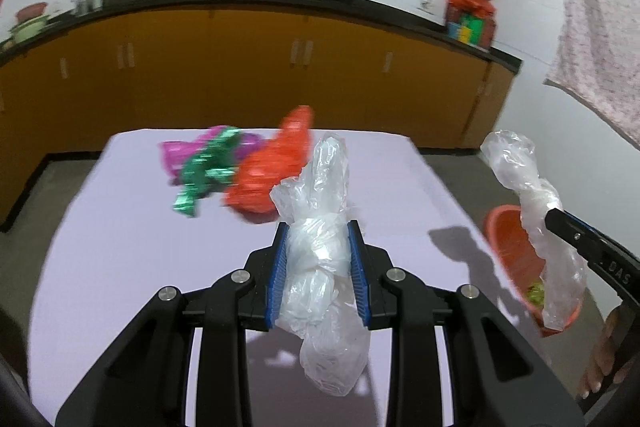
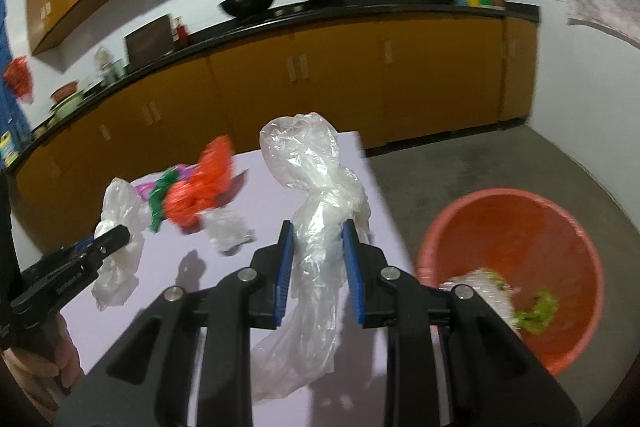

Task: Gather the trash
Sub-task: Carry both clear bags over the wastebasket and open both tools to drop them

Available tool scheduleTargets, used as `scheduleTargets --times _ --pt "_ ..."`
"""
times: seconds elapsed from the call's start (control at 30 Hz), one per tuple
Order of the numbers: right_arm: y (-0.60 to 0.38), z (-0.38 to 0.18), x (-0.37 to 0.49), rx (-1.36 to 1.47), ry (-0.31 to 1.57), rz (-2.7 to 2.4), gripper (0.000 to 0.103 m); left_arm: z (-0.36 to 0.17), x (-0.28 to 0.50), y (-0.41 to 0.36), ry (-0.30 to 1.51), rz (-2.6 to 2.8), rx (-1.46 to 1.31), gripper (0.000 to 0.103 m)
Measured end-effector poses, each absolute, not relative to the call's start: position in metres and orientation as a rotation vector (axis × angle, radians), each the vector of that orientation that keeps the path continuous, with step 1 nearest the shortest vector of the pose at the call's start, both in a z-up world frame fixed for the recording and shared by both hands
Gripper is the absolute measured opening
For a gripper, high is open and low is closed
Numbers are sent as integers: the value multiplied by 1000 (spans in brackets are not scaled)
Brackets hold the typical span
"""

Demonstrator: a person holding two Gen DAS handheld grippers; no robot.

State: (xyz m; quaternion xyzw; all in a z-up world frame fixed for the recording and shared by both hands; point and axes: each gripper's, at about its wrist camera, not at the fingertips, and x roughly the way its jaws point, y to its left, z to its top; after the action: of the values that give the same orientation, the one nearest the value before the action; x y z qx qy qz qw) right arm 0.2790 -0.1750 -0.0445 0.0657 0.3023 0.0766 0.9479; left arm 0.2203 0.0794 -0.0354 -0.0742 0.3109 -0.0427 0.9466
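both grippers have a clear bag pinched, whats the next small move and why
Probably carry the right gripper a little further right until its clear plastic bag hangs over the orange bin, then let go. That bag is clamped between the blue pads and the bin sits open on the floor just off the table's right edge. The left gripper, shut on its own clear bag, can follow.

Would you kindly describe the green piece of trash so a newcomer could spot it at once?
On the lilac table, look at the colourful heap at its far end. The green foil wrapper lies between the magenta wrapper and the orange bag; it alone is shiny green and twisted.
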Motion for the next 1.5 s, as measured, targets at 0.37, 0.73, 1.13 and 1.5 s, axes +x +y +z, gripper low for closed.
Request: scheduleTargets --times 0.37,0.73,1.13,1.5 --pt "-282 -45 262 219 570 -57 25 -20 241 -30 607 -290 -78 29" --pt "-346 -62 259 258 581 -182 25 -32 257 -121 621 -439 5 29" --pt "-376 -75 266 306 577 -213 25 -51 266 -165 652 -506 60 29" --pt "-390 -83 269 326 575 -223 25 -61 273 -186 668 -539 80 29"
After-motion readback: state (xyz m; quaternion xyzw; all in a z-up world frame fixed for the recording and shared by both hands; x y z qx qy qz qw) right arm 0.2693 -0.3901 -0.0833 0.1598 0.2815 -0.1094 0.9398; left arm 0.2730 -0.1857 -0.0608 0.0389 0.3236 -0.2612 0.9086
